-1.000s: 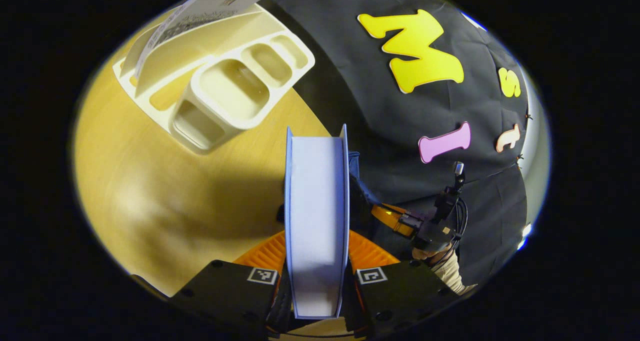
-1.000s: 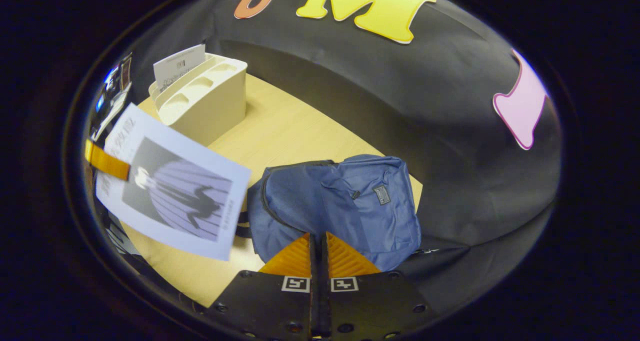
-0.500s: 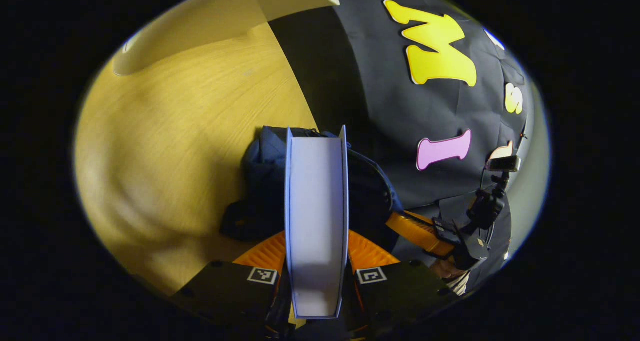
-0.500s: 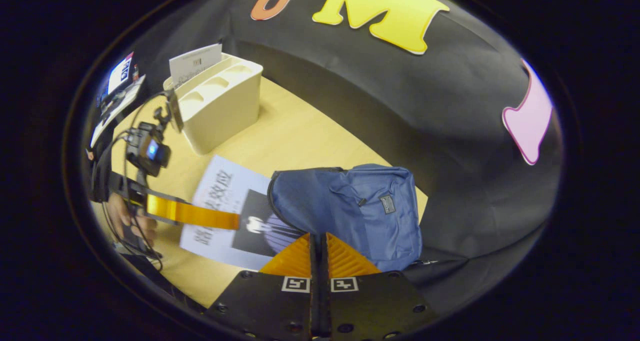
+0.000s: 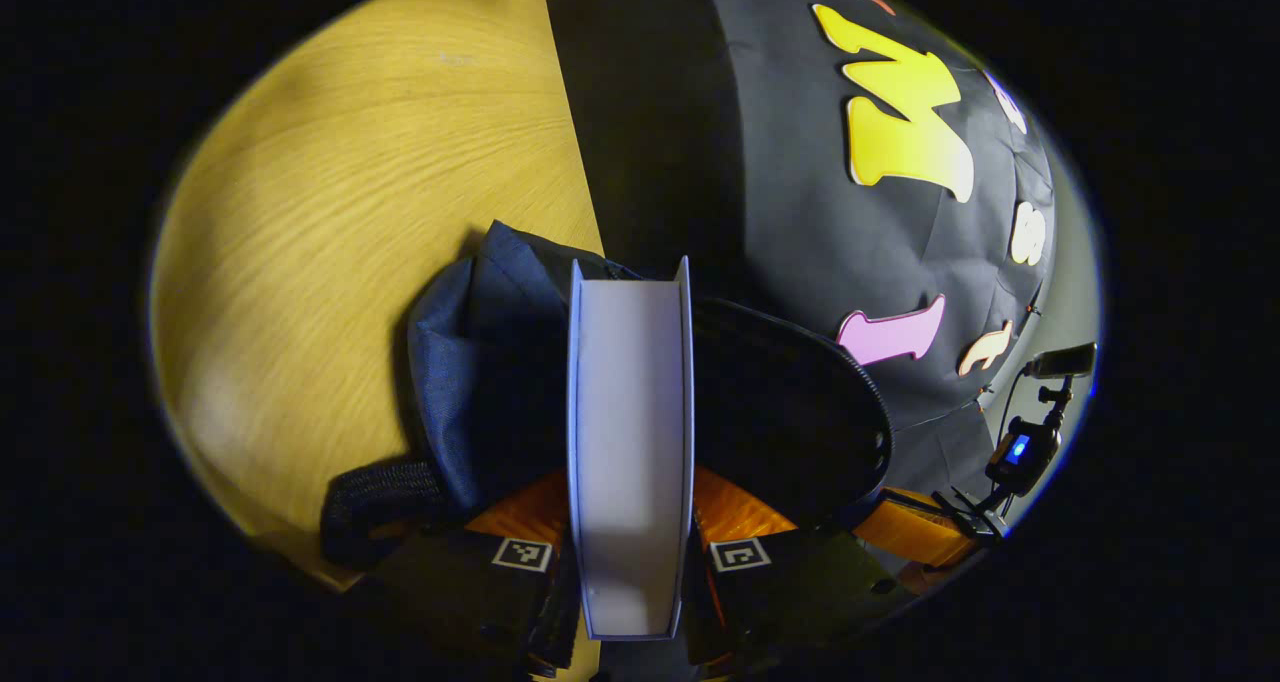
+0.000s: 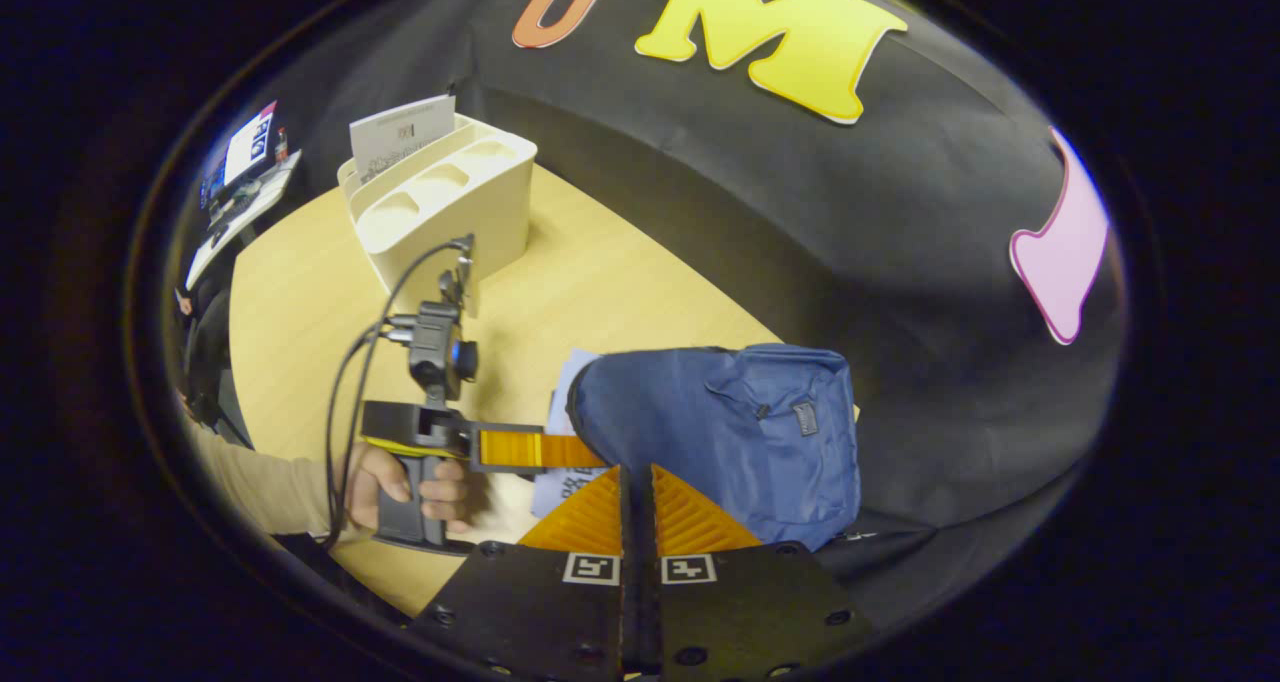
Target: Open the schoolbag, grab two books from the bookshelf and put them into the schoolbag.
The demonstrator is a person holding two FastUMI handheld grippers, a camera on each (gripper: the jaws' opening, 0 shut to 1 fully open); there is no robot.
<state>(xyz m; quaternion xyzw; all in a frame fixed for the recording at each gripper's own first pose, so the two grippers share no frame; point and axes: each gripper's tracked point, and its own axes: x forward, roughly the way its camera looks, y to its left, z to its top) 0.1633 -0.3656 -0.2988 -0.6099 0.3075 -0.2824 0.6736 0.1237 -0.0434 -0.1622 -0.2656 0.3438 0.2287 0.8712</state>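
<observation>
My left gripper [image 5: 630,497] is shut on a pale book [image 5: 630,412], held edge-on with its far end down inside the dark open mouth of the blue schoolbag [image 5: 470,352]. In the right gripper view the left gripper [image 6: 540,449], held by a hand [image 6: 410,482], pushes that book [image 6: 568,402] into the schoolbag's [image 6: 740,442] left opening. My right gripper [image 6: 636,502] is shut just in front of the bag; whether it pinches fabric I cannot tell. The cream bookshelf [image 6: 440,202] at the back left holds a white book [image 6: 400,132].
The bag lies on a wooden table [image 6: 300,292] close to the black cloth wall. A black strap [image 5: 380,492] trails from the bag near my left fingers. The right gripper's finger [image 5: 915,532] shows at the bag's rim. A desk with a screen [image 6: 240,152] stands far left.
My left gripper has carried the book away from the bookshelf, lowering it into the bag's opening. The bag has shifted slightly. My right gripper stays shut in place.
</observation>
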